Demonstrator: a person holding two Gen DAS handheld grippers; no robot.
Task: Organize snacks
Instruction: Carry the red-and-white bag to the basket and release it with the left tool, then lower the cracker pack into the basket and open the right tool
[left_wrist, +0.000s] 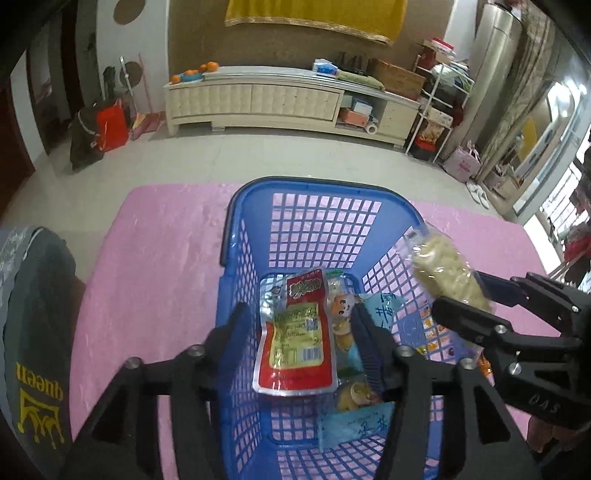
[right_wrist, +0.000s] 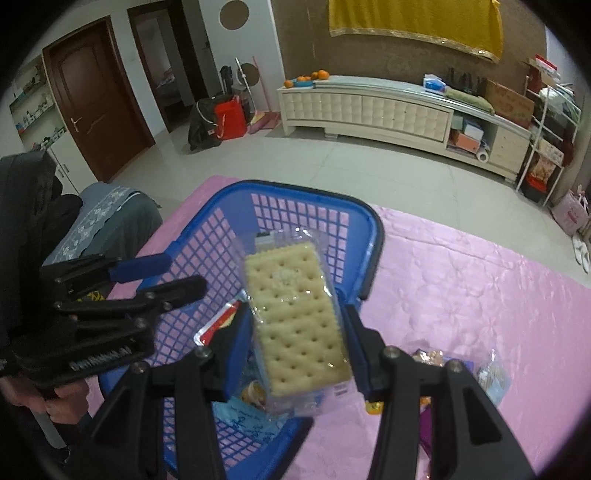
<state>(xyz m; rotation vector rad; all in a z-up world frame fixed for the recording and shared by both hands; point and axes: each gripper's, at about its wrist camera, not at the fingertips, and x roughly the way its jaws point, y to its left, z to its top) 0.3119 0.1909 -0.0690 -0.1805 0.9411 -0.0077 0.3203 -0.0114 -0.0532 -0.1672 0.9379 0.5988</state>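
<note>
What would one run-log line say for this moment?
right gripper: shut on cracker pack, above blue basket | left gripper: open, empty, over basket | red snack pouch: in basket

Basket (left_wrist: 306, 192) on mat (left_wrist: 166, 258); snack packets (left_wrist: 295, 332) inside; loose snacks (right_wrist: 491, 376) right of basket.
</note>
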